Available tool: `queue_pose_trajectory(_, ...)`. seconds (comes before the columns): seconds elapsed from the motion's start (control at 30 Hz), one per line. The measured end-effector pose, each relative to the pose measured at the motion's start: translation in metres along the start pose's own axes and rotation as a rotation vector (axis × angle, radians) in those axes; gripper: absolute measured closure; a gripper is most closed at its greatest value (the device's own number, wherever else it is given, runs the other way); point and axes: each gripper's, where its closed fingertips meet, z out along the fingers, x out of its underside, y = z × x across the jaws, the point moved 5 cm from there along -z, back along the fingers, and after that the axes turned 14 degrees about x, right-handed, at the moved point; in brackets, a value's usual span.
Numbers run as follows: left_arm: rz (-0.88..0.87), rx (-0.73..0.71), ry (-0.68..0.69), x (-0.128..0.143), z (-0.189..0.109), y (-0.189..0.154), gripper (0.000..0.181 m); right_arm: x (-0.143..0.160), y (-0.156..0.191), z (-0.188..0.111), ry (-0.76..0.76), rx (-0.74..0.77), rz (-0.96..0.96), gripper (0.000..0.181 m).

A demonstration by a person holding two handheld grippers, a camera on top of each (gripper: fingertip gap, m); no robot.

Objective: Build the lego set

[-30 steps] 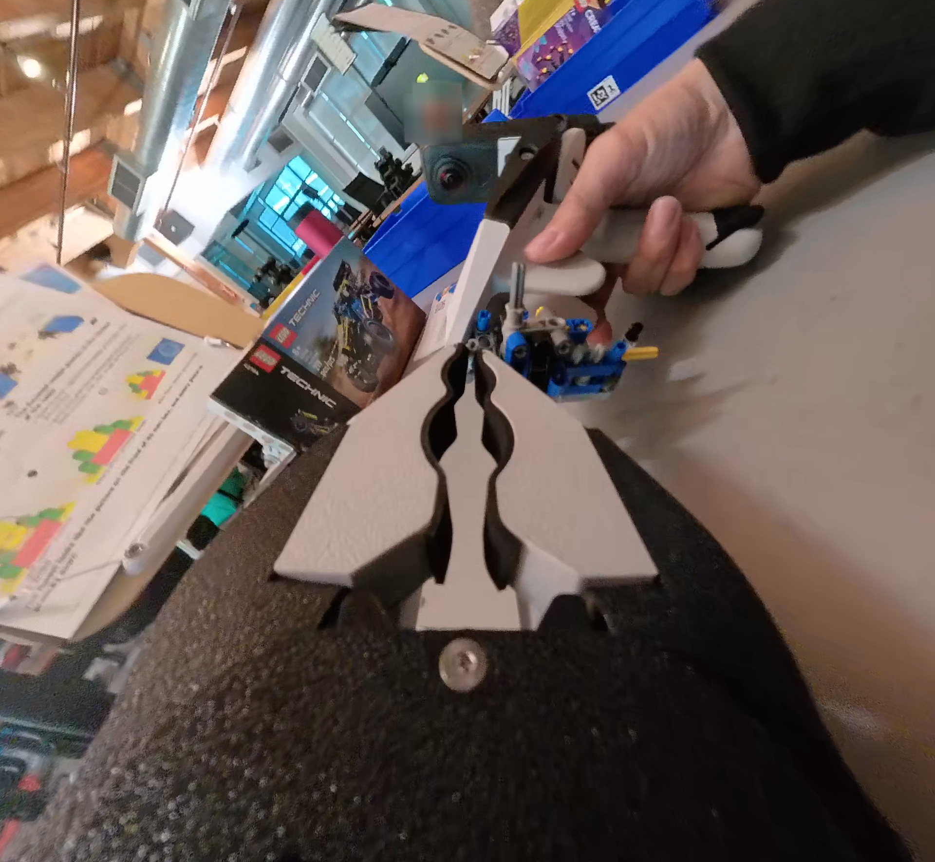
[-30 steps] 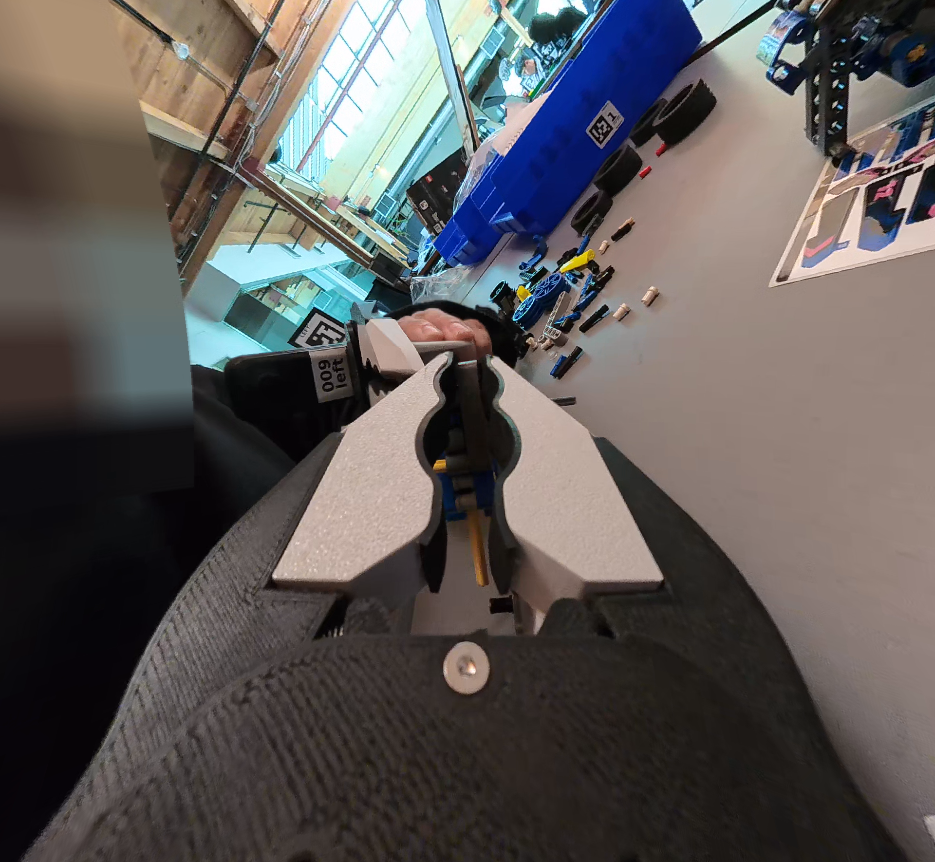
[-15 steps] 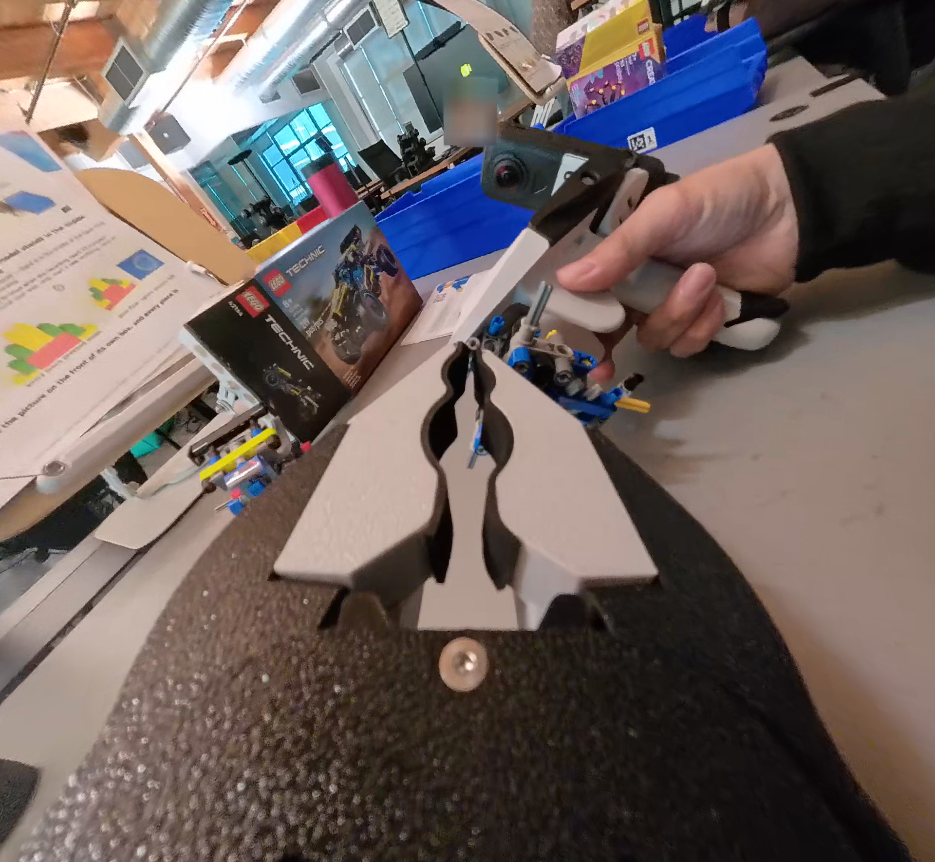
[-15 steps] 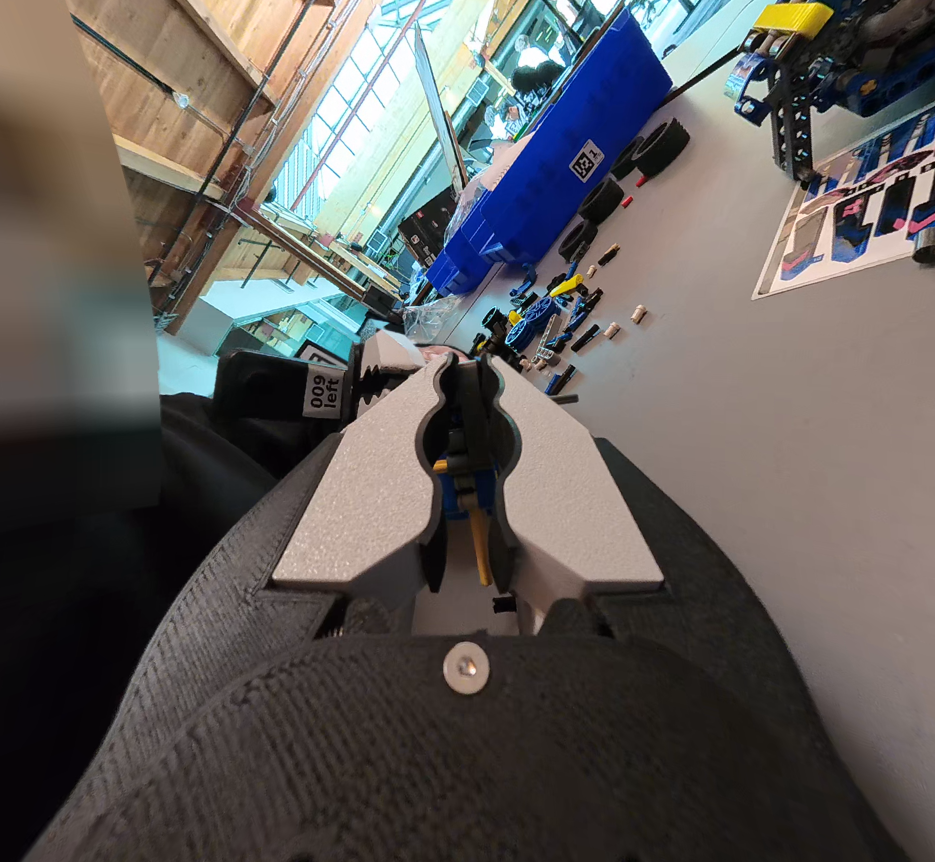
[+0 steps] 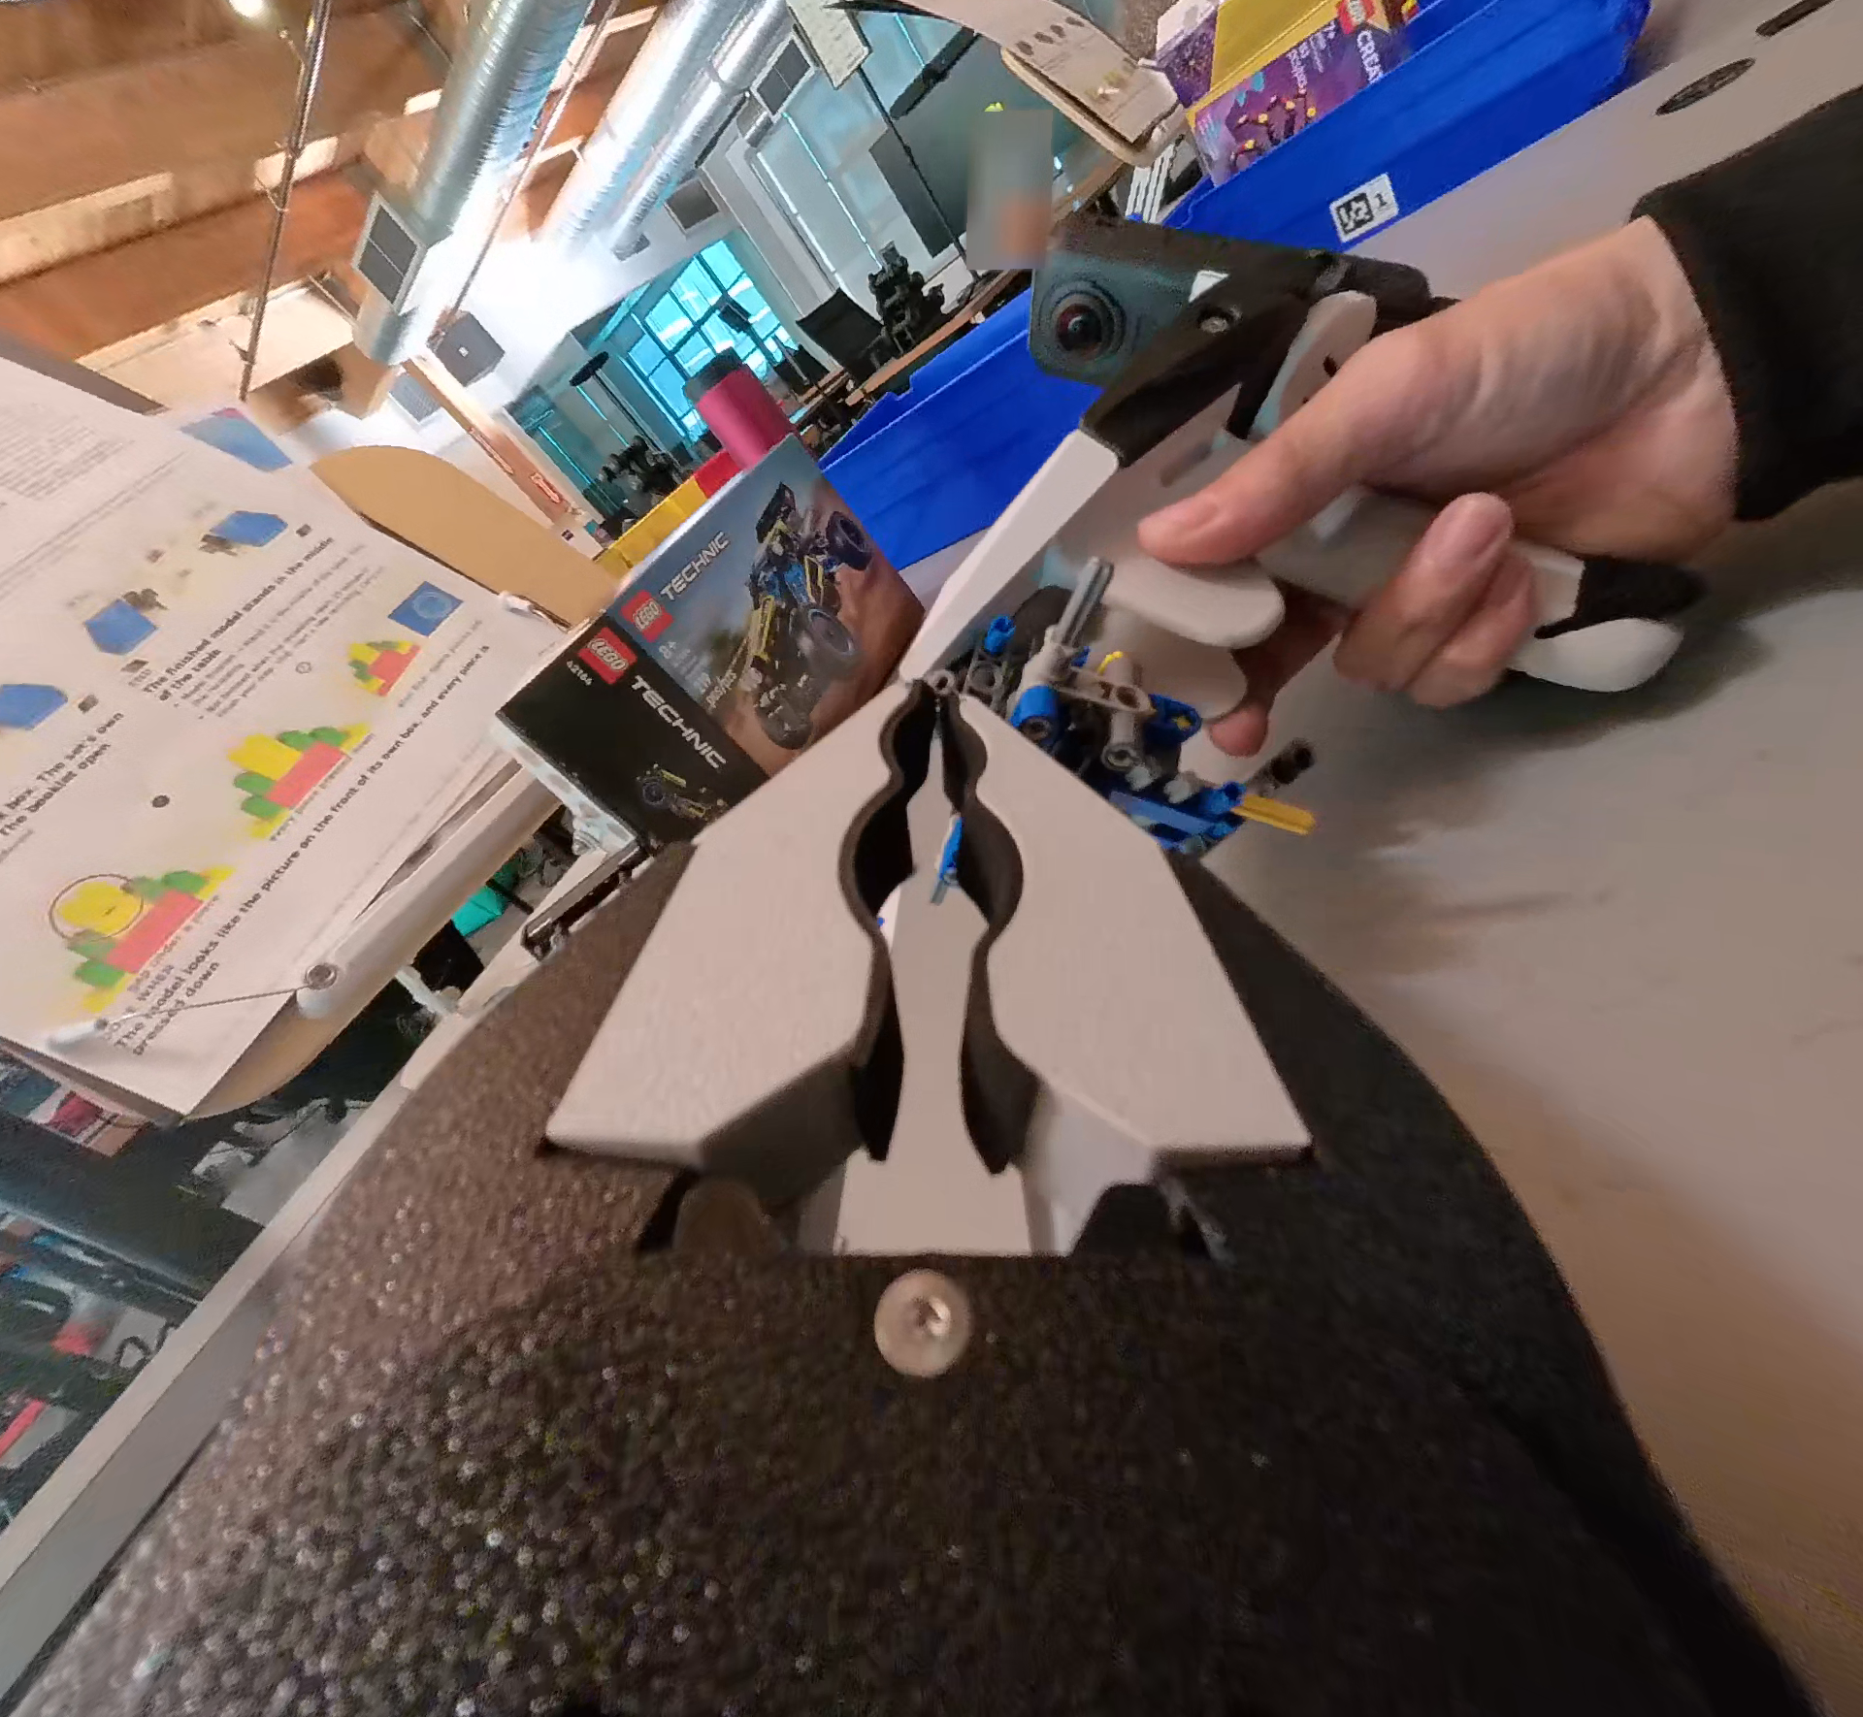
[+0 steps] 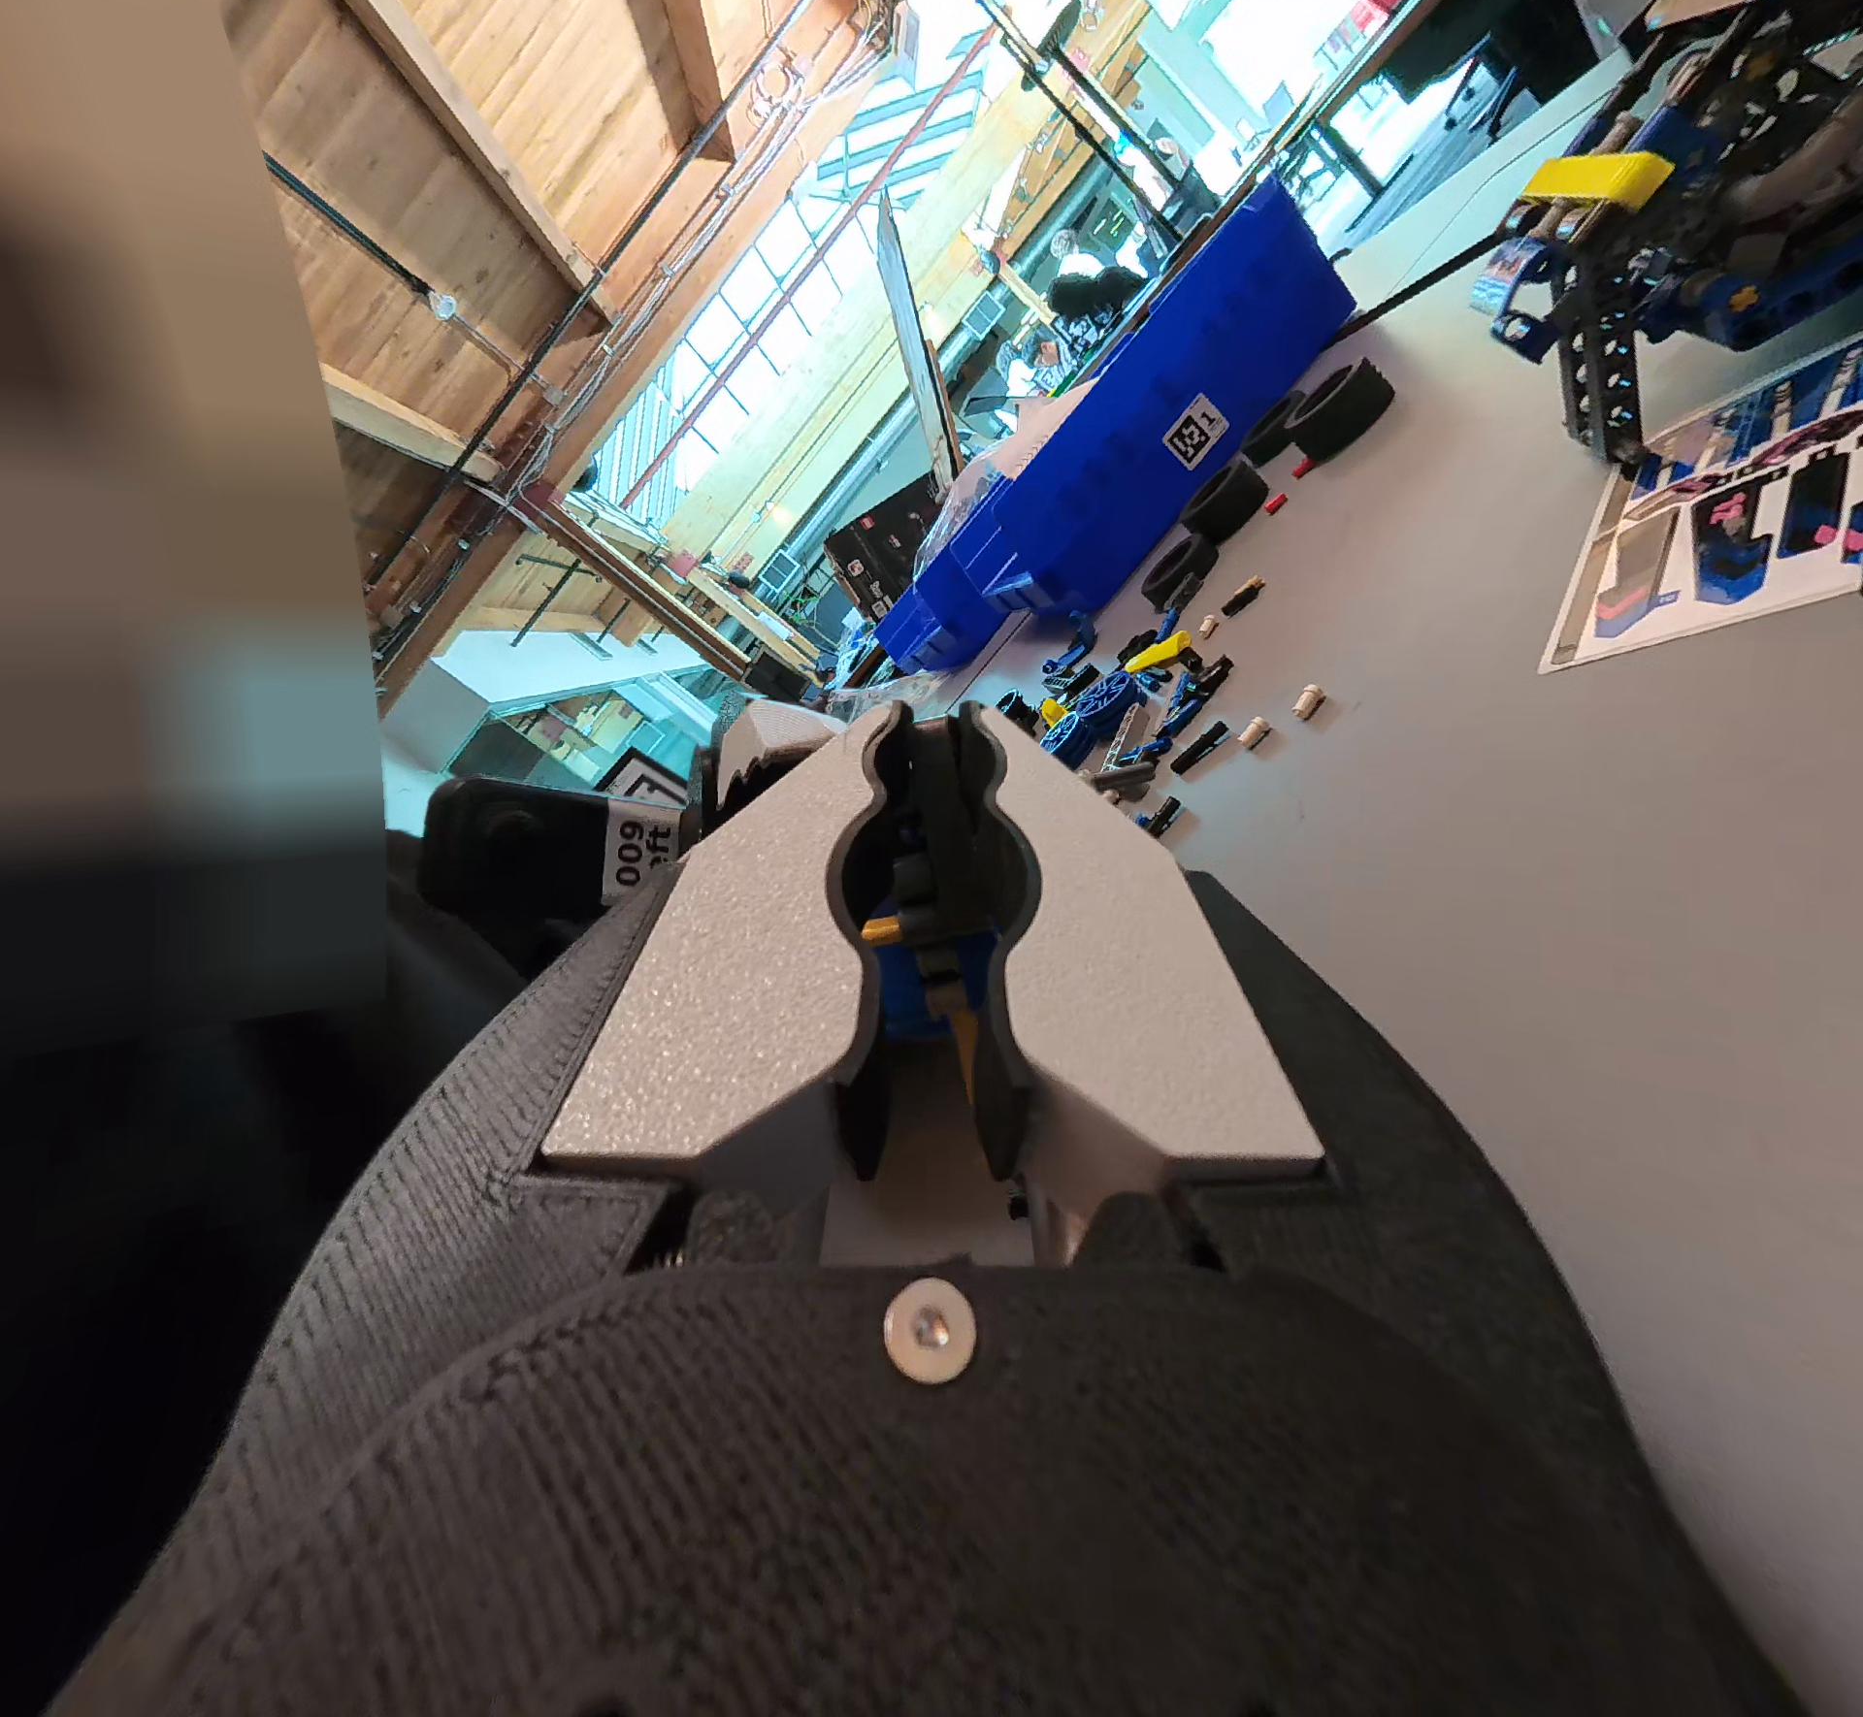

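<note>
My left gripper (image 5: 933, 696) is shut at the tips, with a thin small blue piece (image 5: 946, 854) between its jaws. Just beyond its tips a hand (image 5: 1492, 459) holds my right gripper (image 5: 1008, 550), whose white fingers point down at a blue, grey and yellow lego sub-assembly (image 5: 1119, 741) held just above the grey table. In the right wrist view my right gripper (image 6: 933, 723) is shut on that blue, black and yellow sub-assembly (image 6: 922, 958). The left gripper (image 6: 766, 746) shows just behind its tips, to the left.
A black lego box (image 5: 736, 661) and a propped instruction sheet (image 5: 202, 711) stand to the left. Blue bins (image 5: 1411, 117) line the back. In the right wrist view several loose parts (image 6: 1139, 691), black tyres (image 6: 1331, 409), a partly built model (image 6: 1714, 258) and a booklet (image 6: 1734, 520) lie on the table. Only a small space, under 4 cm, lies between the two pairs of fingers. From either gripper's tips it is about 20 centimeters to the partly built model (image 6: 1714, 258).
The left gripper has swung and tilted while staying at the sub-assembly; the small blue piece now shows between its jaws. The right gripper has turned a little, still holding the sub-assembly.
</note>
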Motion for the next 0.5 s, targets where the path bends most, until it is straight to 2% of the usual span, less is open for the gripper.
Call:
queue_pose_trajectory(0.17,-0.032,-0.002,-0.002,0.001,0.001,-0.001,0.181,-0.001,0.000,-0.001,-0.019,0.007,-0.006,0.172)
queue_pose_trajectory(0.27,-0.152,0.022,0.043,0.013,0.006,0.001,0.181,-0.001,0.002,-0.001,-0.028,0.004,-0.018,0.172)
queue_pose_trajectory(0.3,-0.190,0.013,0.069,0.020,0.007,0.005,0.181,0.007,0.014,0.001,0.032,-0.092,-0.052,0.172)
queue_pose_trajectory(0.33,-0.186,-0.007,0.078,0.023,0.004,0.011,0.181,0.022,0.022,0.011,0.098,-0.096,-0.093,0.172)
queue_pose_trajectory(0.37,-0.173,-0.030,0.058,0.021,-0.002,0.017,0.181,0.027,0.026,0.018,0.095,-0.064,-0.145,0.174)
queue_pose_trajectory(0.43,-0.179,-0.044,0.064,0.022,-0.007,0.017,0.181,0.013,0.013,0.015,-0.010,0.002,-0.042,0.173)
queue_pose_trajectory(0.47,-0.165,-0.048,0.071,0.023,-0.008,0.016,0.181,0.006,0.008,0.009,-0.035,-0.011,-0.006,0.174)
queue_pose_trajectory(0.5,-0.143,-0.045,0.082,0.023,-0.007,0.016,0.181,0.002,0.004,0.005,-0.047,0.029,-0.030,0.174)
